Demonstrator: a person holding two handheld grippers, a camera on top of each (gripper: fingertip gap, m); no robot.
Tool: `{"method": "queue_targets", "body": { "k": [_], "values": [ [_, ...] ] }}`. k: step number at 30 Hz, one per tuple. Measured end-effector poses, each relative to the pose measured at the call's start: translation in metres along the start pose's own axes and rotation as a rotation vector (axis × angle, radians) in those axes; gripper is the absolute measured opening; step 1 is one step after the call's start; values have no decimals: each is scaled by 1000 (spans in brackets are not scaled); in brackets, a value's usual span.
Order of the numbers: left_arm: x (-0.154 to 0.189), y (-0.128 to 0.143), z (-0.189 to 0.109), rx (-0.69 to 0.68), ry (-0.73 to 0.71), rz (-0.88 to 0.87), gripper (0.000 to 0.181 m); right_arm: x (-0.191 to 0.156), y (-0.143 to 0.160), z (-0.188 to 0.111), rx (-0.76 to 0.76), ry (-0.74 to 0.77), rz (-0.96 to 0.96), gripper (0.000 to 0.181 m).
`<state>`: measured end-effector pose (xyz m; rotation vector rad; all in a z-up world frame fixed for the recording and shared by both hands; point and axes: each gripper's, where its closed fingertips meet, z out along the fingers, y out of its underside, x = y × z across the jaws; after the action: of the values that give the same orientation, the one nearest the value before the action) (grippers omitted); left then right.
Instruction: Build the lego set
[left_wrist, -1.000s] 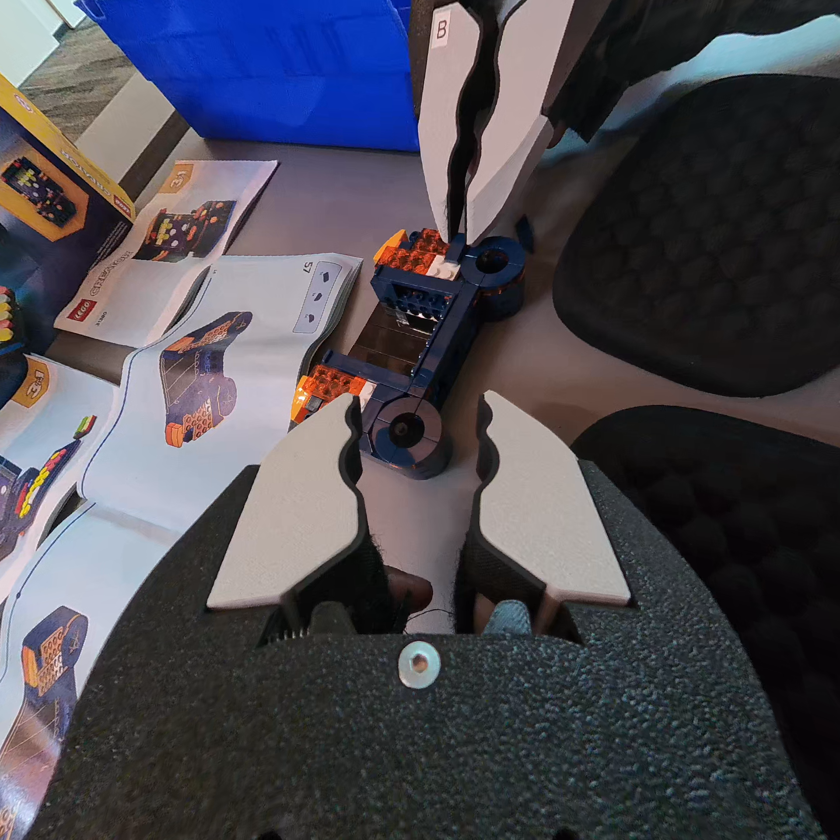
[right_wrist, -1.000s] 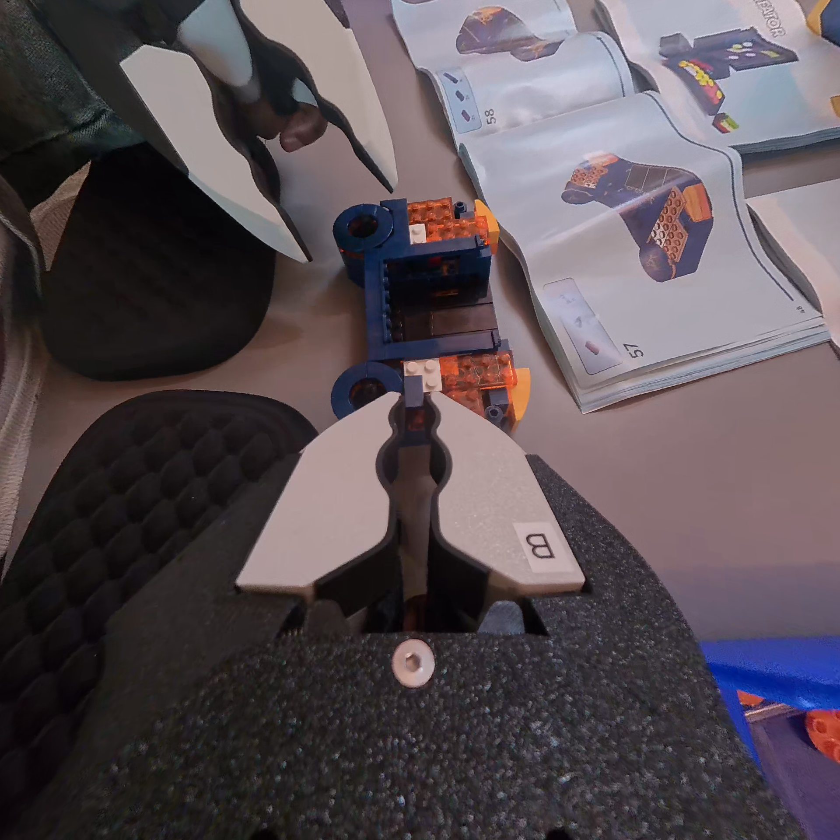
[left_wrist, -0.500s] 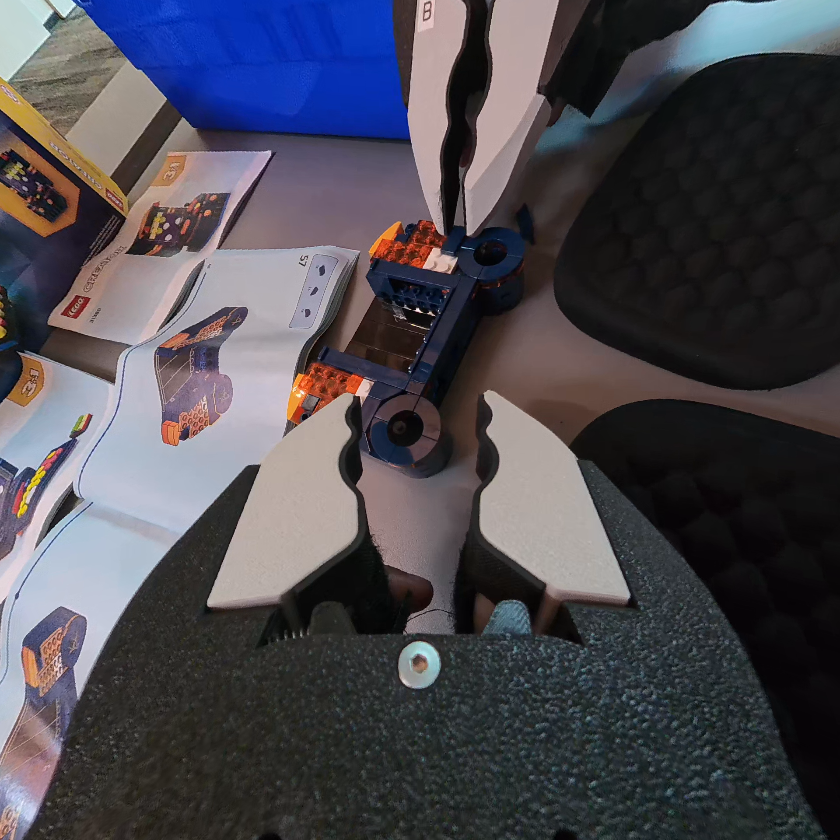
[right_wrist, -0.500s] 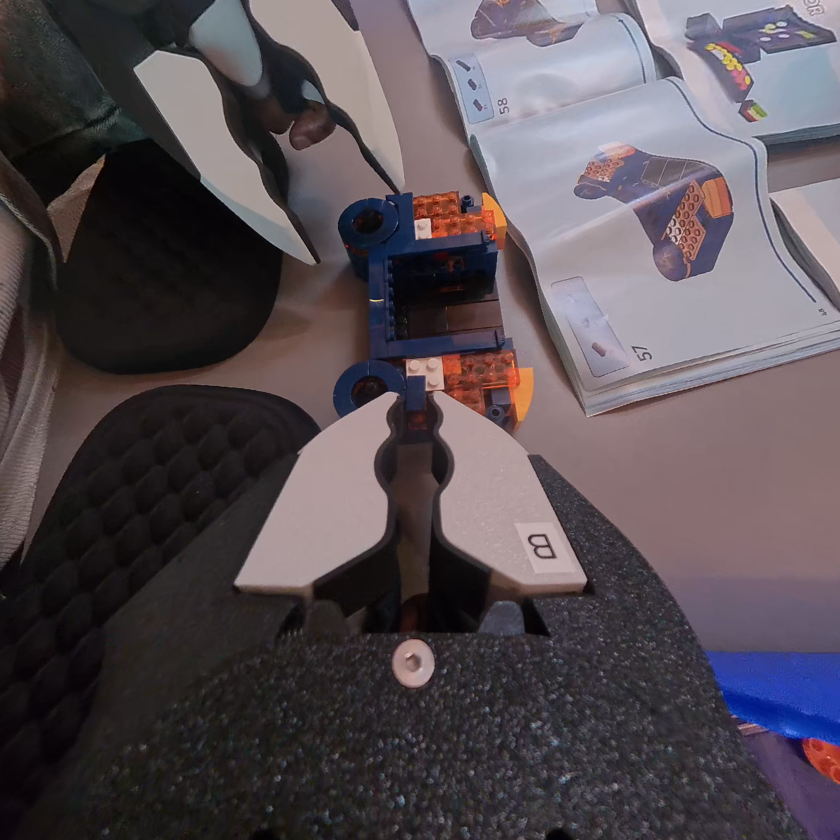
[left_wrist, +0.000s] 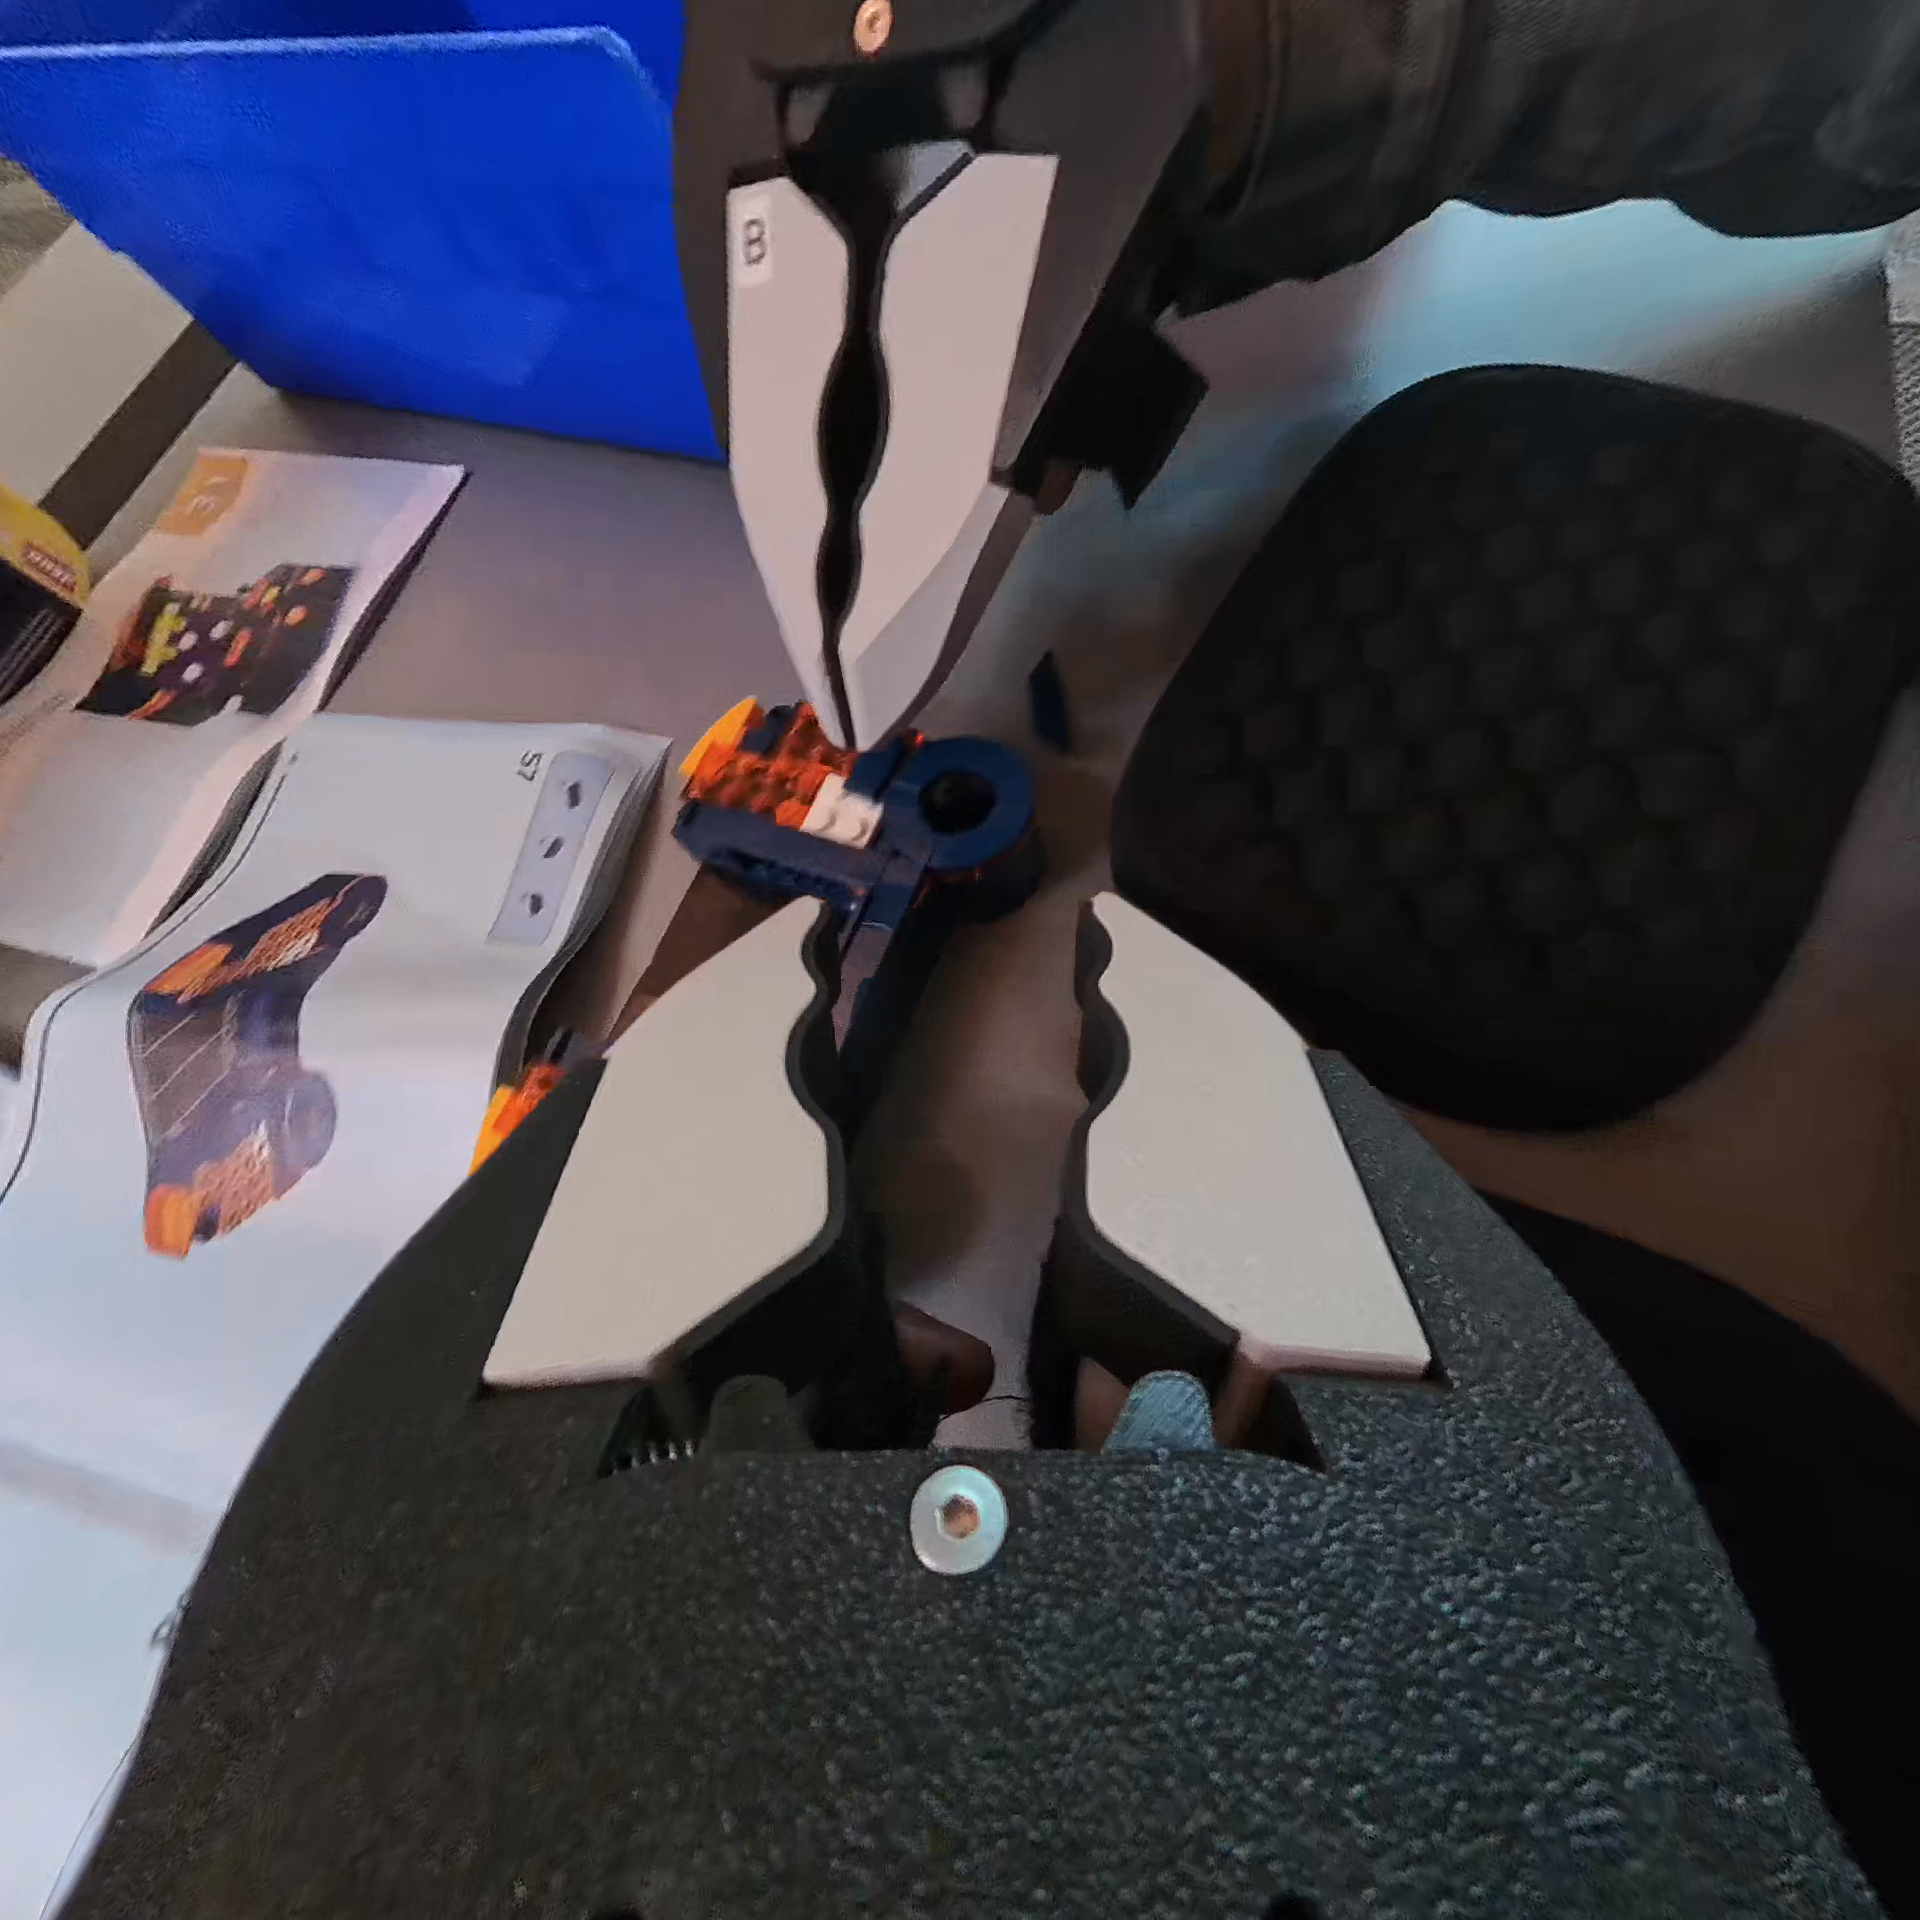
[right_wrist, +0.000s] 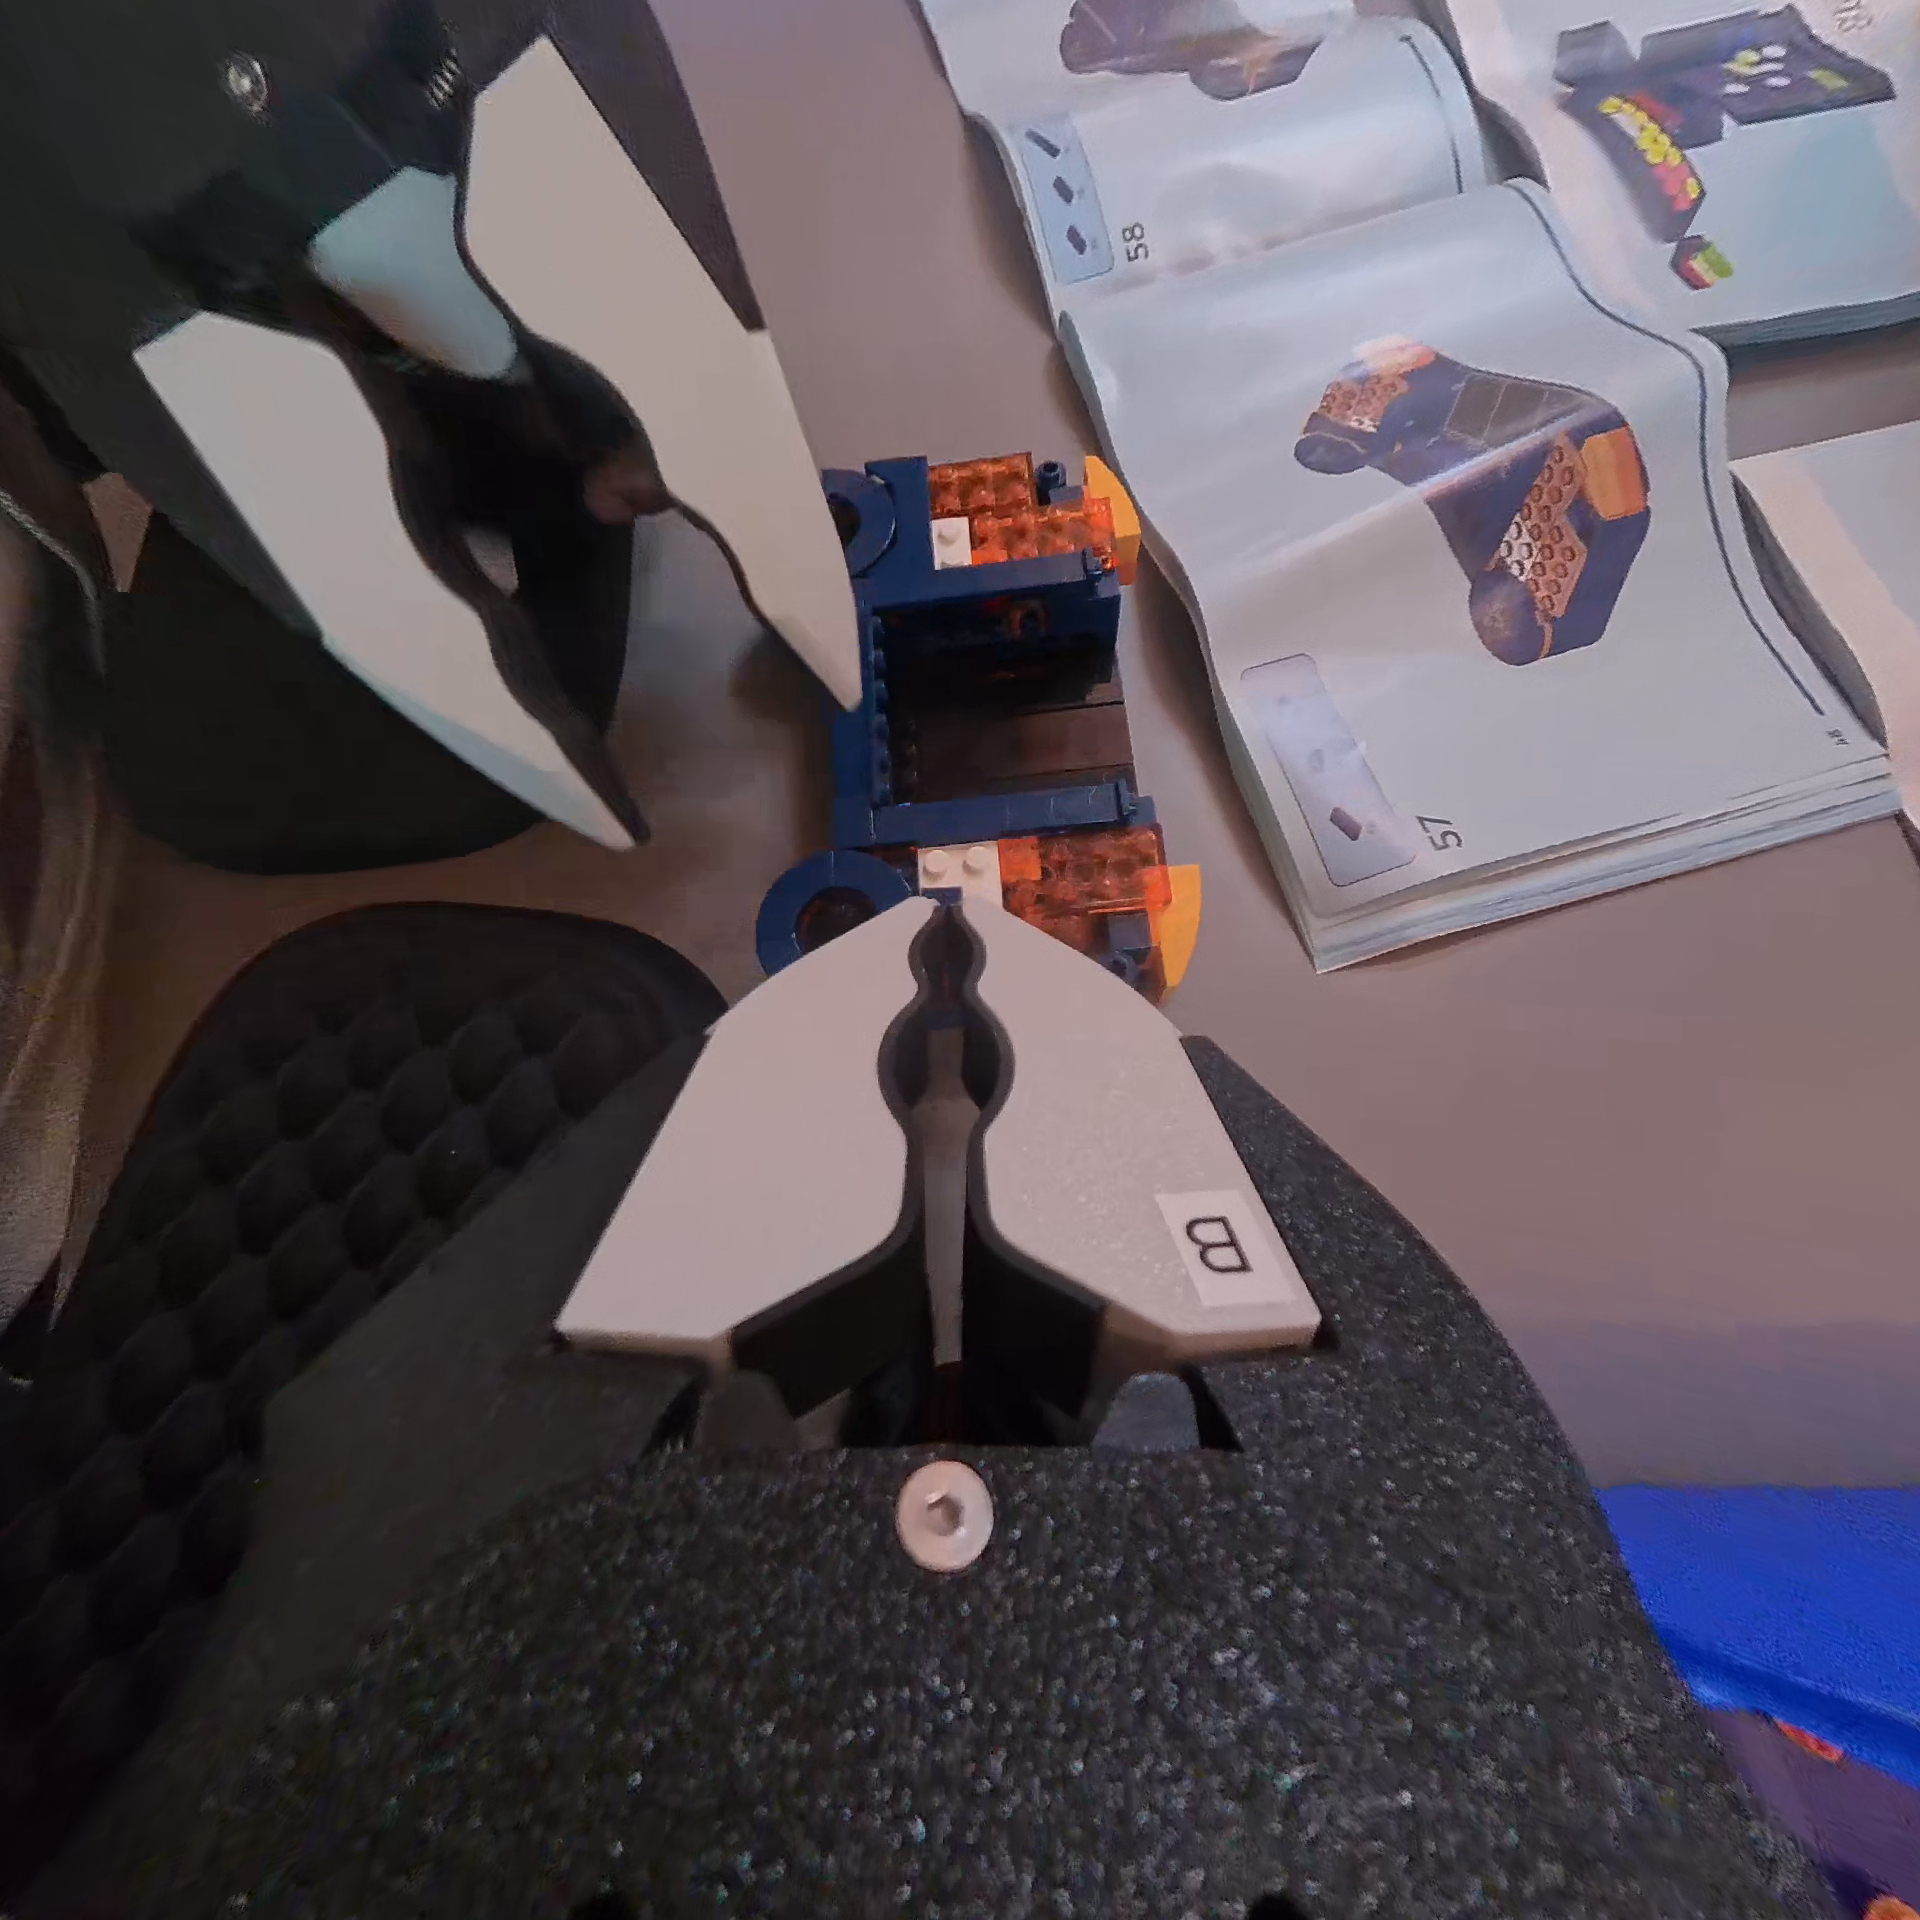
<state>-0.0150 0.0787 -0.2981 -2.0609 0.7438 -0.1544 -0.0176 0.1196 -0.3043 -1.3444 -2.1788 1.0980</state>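
The dark blue and orange lego model lies on the grey table; it also shows in the left wrist view. My right gripper is shut, with its tips against a small dark blue piece on the model's near end, beside a white brick. In the left wrist view it comes down from above onto the model's far end. My left gripper is open and straddles the model's long blue side, one finger over the model. In the right wrist view its inner fingertip touches the blue side wall.
An open instruction booklet lies beside the model, also seen in the left wrist view. Black foam pads lie on the other side. A blue bin stands behind. A small loose dark blue piece lies near the model. The tips of one gripper are about 5 cm away from the tips of the other.
My left gripper has moved forward, so its open fingers now reach the model's blue side. My right gripper's tips have closed tighter at the model's end.
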Motion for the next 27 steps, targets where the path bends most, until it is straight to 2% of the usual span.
{"method": "queue_targets", "body": {
  "k": [6, 19, 27],
  "values": [
    [3, 4, 10, -36, 20, -10, 50, 1, 2, 3, -12, 7, -25, 0],
    [4, 10, 13, -62, 20, -6, 53, -4, 0, 6, -121, 54, -176, 0],
    [4, 10, 15, -65, 0, 8, 52, -5, 1, 7, -155, 148, -269, 0]
  ]
}}
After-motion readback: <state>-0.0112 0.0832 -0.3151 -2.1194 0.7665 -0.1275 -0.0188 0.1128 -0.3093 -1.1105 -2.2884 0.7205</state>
